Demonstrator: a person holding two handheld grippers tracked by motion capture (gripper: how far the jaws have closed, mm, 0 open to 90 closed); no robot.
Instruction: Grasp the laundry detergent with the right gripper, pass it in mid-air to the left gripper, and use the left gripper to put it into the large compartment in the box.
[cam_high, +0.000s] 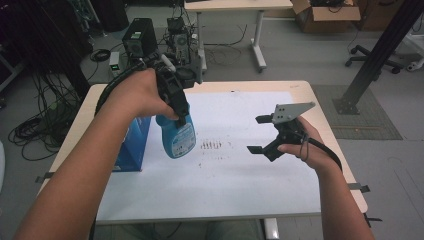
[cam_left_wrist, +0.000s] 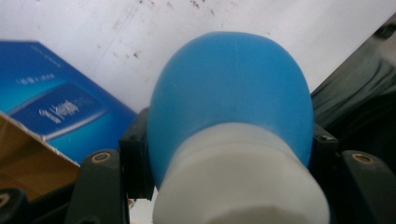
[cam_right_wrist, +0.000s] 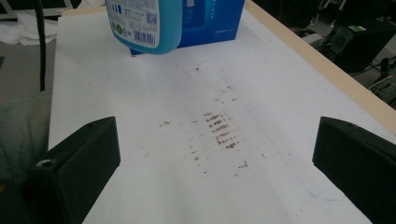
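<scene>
You have a blue bottle (cam_high: 177, 136) with a white neck and a printed label hanging upright above the white table sheet, clear of it, just beside the blue box (cam_high: 132, 145) and near the brown stains (cam_high: 211, 145).

A light wooden table (cam_high: 322, 105) carries a white sheet (cam_high: 240, 175) that covers nearly all of its top, leaving a bare wooden strip along the edges; a blue box (cam_high: 131, 145) stands on the sheet near the left edge; a patch of small brown streaks (cam_high: 211, 145) marks the sheet near its middle, with fainter specks scattered just beside it.
</scene>
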